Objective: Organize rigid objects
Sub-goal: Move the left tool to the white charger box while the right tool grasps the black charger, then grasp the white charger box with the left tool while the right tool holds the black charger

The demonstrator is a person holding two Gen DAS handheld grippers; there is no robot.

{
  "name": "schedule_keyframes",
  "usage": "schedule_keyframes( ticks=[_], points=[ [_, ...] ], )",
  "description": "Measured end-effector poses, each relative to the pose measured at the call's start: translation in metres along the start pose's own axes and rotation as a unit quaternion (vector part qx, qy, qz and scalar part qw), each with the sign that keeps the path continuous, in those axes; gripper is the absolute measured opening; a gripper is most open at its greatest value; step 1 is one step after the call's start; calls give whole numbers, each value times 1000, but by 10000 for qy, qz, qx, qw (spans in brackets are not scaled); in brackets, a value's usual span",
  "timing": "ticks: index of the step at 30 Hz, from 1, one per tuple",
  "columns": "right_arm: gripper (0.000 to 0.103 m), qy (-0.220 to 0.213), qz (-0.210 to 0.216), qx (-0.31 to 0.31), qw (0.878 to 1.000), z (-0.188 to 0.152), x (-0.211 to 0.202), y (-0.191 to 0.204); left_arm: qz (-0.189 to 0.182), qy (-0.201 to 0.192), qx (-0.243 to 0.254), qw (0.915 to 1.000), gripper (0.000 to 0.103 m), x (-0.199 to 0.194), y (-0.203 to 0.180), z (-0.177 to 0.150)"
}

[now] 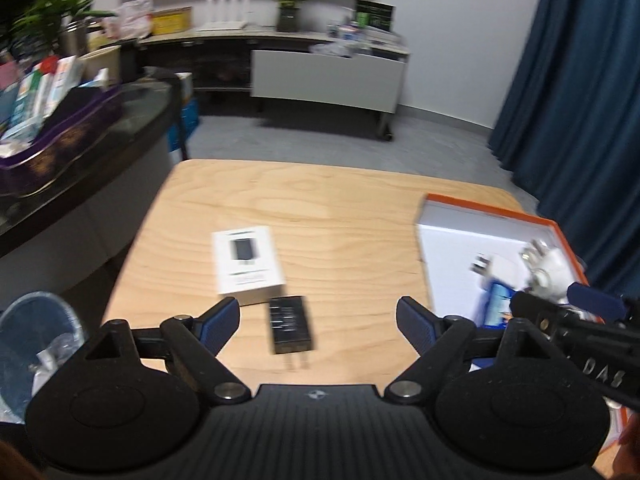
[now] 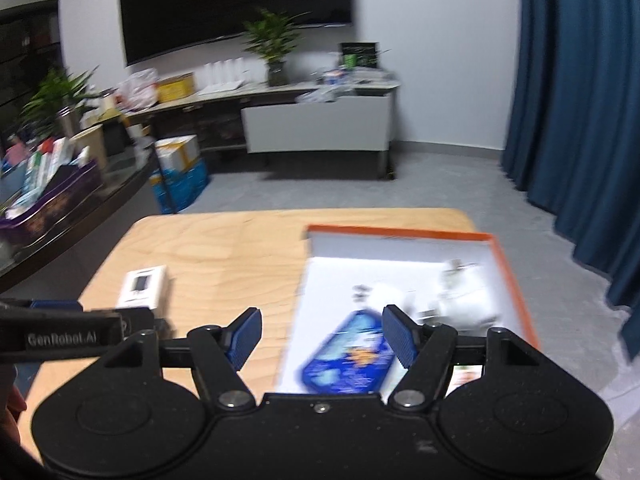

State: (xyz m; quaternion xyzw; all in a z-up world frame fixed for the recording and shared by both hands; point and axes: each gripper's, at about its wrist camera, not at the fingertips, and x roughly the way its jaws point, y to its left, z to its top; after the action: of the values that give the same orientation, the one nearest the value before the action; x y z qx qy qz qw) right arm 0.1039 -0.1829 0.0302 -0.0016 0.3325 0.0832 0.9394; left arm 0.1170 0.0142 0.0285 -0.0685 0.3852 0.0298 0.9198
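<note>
A small white product box [image 1: 248, 266] [image 2: 144, 288] lies on the wooden table [image 1: 320, 200]. Just in front of it lies a black charger plug [image 1: 290, 330]. My left gripper [image 1: 318, 316] hovers open over the plug, its pads well apart from it. At the right stands an orange-rimmed white box [image 1: 492, 216] [image 2: 516, 280]. It holds a blue tin [image 2: 352, 360], white plug-like pieces [image 2: 464, 296] and a small adapter [image 1: 482, 262]. My right gripper [image 2: 322, 336] is open above the blue tin, with nothing gripped.
A dark counter [image 1: 132, 120] with a purple tin of packets [image 1: 60, 148] borders the table's left side. A clear plastic cup [image 1: 36, 340] sits at the lower left. Blue curtains [image 1: 580, 100] hang on the right. Grey floor and a low cabinet [image 1: 324, 76] lie beyond.
</note>
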Motion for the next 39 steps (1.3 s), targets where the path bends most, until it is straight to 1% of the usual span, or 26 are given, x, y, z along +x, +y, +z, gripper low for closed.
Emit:
schedule_keyframes(
  ticks=[8,12,17,19,21,23,26,27,28,29,31,33,36,39],
  points=[
    [79,247,488,-273,9981,-6,22,45,184,8,-366,9992,88,-2,36,-3],
    [79,476,862,-319,9946,-13,40,66,358,77,-622,9974,88,3,58,-7],
    [79,709,1191,-446,9893,-20,69,95,596,198,-877,9942,88,9,87,-12],
    [79,815,1258,-483,9875,-22,82,106,652,212,-954,9931,88,10,95,-13],
    [79,858,1274,-509,9868,-23,95,114,675,222,-1019,9923,88,10,101,-13],
    [77,957,1257,-555,9859,-24,108,122,677,217,-1061,9918,88,12,105,-11],
    [73,987,1205,-640,9857,-28,121,128,631,205,-1124,9914,89,17,108,-10],
    [64,876,1157,-742,9866,-29,121,131,599,204,-1137,9915,90,19,108,-9],
    [47,825,1087,-844,9870,-30,122,133,570,203,-1140,9916,90,22,107,-8],
    [44,777,1003,-928,9876,-30,122,134,528,195,-1131,9920,91,25,105,-7],
    [44,667,819,-944,9899,-30,118,129,470,180,-1075,9929,94,30,100,-6],
    [44,557,649,-821,9929,-29,112,118,411,169,-1029,9937,96,37,94,-4],
    [44,438,530,-671,9954,-22,101,98,318,160,-959,9948,99,49,82,0],
    [44,298,419,-676,9964,-17,86,84,332,191,-858,9956,99,66,67,4]
  ],
)
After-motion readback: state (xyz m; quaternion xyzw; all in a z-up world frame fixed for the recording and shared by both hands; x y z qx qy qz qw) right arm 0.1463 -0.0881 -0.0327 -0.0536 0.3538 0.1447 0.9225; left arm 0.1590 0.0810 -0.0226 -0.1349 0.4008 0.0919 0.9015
